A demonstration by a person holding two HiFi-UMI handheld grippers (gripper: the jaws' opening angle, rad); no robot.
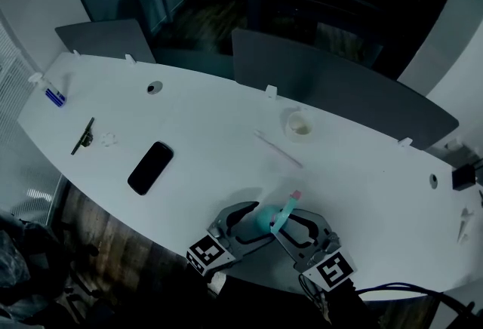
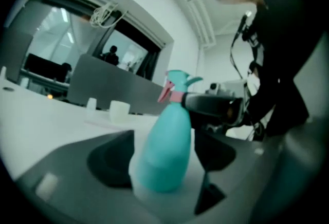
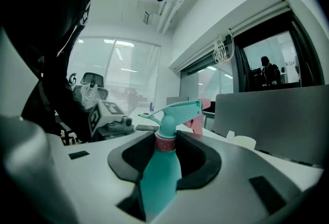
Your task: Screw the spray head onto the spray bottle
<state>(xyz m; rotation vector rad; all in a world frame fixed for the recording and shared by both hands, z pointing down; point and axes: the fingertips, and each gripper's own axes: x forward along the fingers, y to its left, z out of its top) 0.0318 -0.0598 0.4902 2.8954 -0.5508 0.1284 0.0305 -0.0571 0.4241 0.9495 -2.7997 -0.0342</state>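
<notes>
- The bottle [image 1: 264, 219] stood roughly upright on the table [image 1: 211, 116]. It was well to the right of the phone [image 1: 150, 167] and nearer the person, close to the front edge (a spot both hands could reach at once).
- The spray head [image 3: 172, 112] sat on the bottle neck. How far its thread was engaged could not be told from any view.
- The right gripper [image 3: 165, 146] worked from the side of the bottle away from the phone. Its jaws were closed on the pink collar [image 3: 165, 143] of the spray head.
- This grip was placed on the part that has to rotate, so the right gripper was judged to be the driving tool.
- The left gripper [image 2: 164, 152] came in from the phone side. Its jaws stood apart around the lower body of the bottle.
- The pads [image 2: 110, 166] flanked the bottle wall, and a narrow gap showed at the right one. No pressure on the bottle was apparent.
- This slack bracket was judged to steady the bottle against tipping, not to lock it. For tightening, the body would need clamping so that it did not turn with the collar.
- Risk, as judged: with the body unclamped, a twist at the collar could spin the bottle or push it toward the table edge.
- The cup [image 1: 299, 124] stood beyond and to the right of the phone, well apart from the bottle and outside the work area.
</notes>
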